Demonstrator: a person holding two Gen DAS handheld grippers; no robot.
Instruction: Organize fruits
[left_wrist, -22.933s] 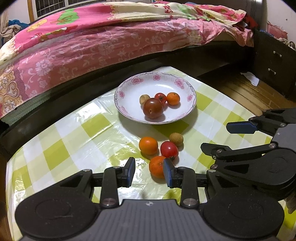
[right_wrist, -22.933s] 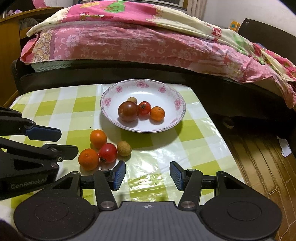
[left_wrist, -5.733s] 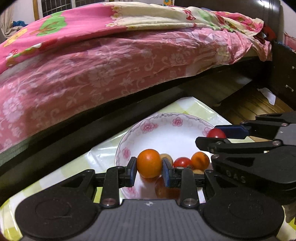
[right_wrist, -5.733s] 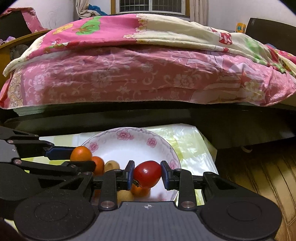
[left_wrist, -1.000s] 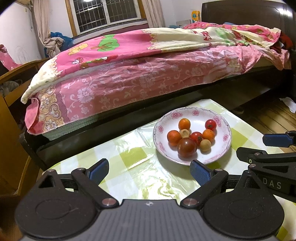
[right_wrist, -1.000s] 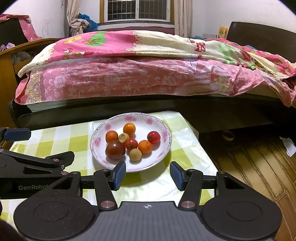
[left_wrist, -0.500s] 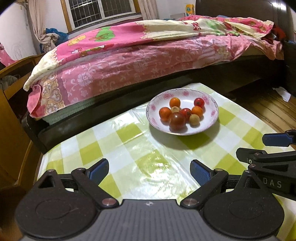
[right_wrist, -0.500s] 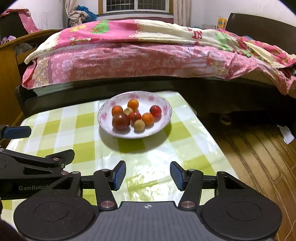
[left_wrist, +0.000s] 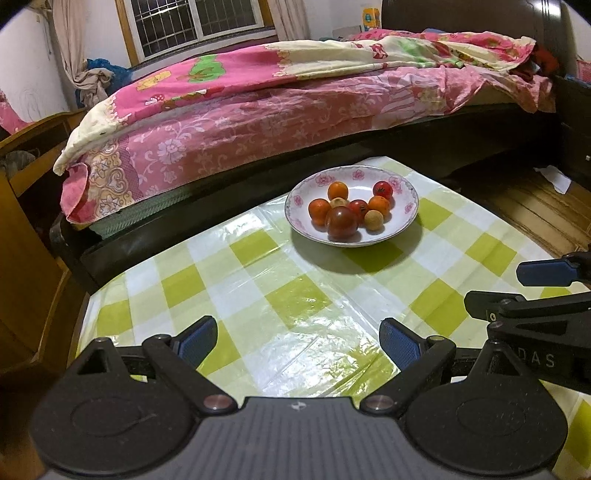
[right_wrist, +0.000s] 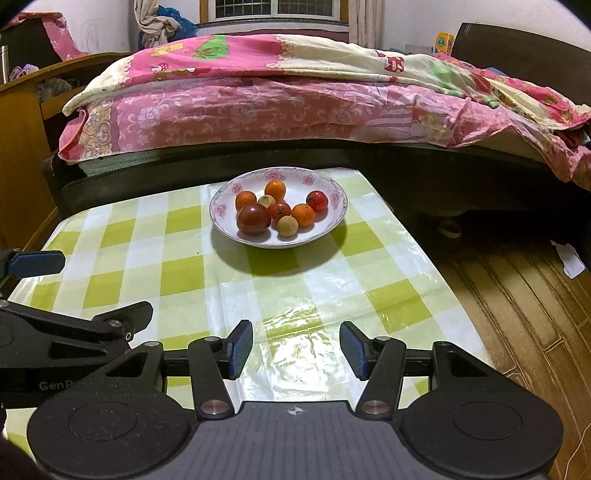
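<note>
A shallow white porcelain plate with pink flowers on its rim (left_wrist: 406, 206) (right_wrist: 334, 195) stands on the worktop, which is covered by a glossy green-and-white checked plastic cloth (left_wrist: 295, 299) (right_wrist: 184, 273). In the plate lie eight small round fruits, bunched together. From left to right in the right wrist view: an orange tangerine (right_wrist: 245, 199), a large dark red-brown tomato (right_wrist: 253, 218) at the front, a pale tan fruit (right_wrist: 266, 201), a second tangerine (right_wrist: 275, 189) at the back, a small red tomato (right_wrist: 280, 210), a tan round fruit (right_wrist: 287, 225) at the front, a third tangerine (right_wrist: 303, 214), and a red tomato (right_wrist: 317, 200) set slightly apart.

Half a second earlier the plate sat a little nearer in both views; the fruits have kept their places.

The left gripper (left_wrist: 298, 341) is spread wide and holds nothing. The right gripper (right_wrist: 296, 349) is also parted and empty. The plate lies well ahead of both, toward the far edge of the worktop, in front of a bed with a pink flowered quilt (left_wrist: 258, 110) (right_wrist: 258, 99).
</note>
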